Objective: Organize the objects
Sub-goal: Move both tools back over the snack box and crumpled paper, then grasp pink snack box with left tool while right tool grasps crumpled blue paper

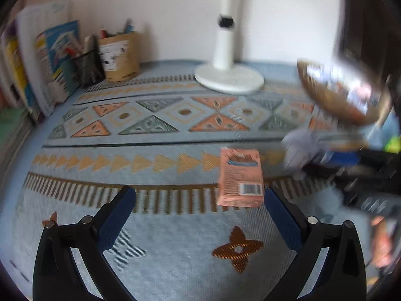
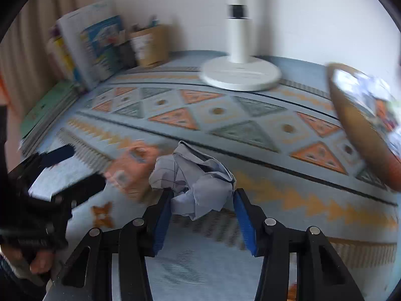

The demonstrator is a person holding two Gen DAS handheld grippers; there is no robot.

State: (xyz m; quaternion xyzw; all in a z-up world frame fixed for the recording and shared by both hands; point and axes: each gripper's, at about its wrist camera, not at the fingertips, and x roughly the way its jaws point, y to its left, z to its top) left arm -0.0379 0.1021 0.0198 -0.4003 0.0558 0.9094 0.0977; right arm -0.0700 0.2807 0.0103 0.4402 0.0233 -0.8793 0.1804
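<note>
Paper ball in the right hand-held gripper (image 2: 203, 200)

The right one is clamped on a crumpled paper ball (image 2: 193, 175). The left hand-held gripper (image 1: 200, 198) is wide apart, with a pink card packet (image 1: 240, 178) on the worktop (image 1: 163, 238) just past its right finger.

White lamp base (image 1: 229, 79), leaning books (image 1: 50, 70), patterned tablecloth (image 1: 175, 250).

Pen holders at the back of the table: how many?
2: a tan paper cup and a dark mesh holder touching its left side, beside the leaning books. Blur may hide more.
</note>
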